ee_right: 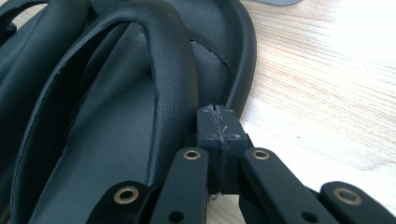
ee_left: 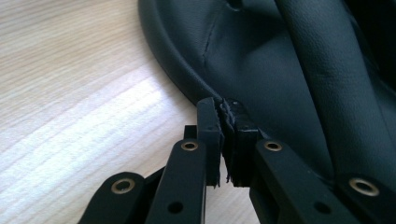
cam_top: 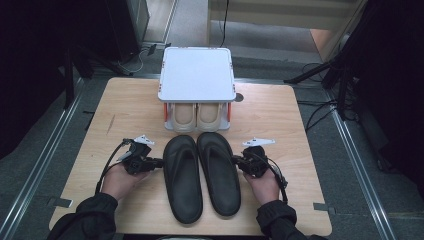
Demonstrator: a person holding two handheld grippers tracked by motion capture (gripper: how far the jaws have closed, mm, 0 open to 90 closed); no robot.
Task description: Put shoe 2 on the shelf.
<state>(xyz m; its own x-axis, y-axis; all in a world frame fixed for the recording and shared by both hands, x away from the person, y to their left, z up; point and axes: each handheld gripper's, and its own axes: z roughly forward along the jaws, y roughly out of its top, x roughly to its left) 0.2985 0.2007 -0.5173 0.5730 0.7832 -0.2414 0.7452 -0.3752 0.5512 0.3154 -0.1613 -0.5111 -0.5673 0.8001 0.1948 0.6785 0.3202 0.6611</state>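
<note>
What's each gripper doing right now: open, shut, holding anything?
Left gripper: shut, at the left black slipper's outer edge; grip cannot be told.
Right gripper: shut, holding nothing, beside the right black slipper.

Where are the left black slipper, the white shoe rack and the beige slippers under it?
left black slipper point(cam_top: 183, 180), high view, middle of its footbed.
white shoe rack point(cam_top: 197, 74), high view, centre of its flat top.
beige slippers point(cam_top: 197, 116), high view, where the two toes meet.
</note>
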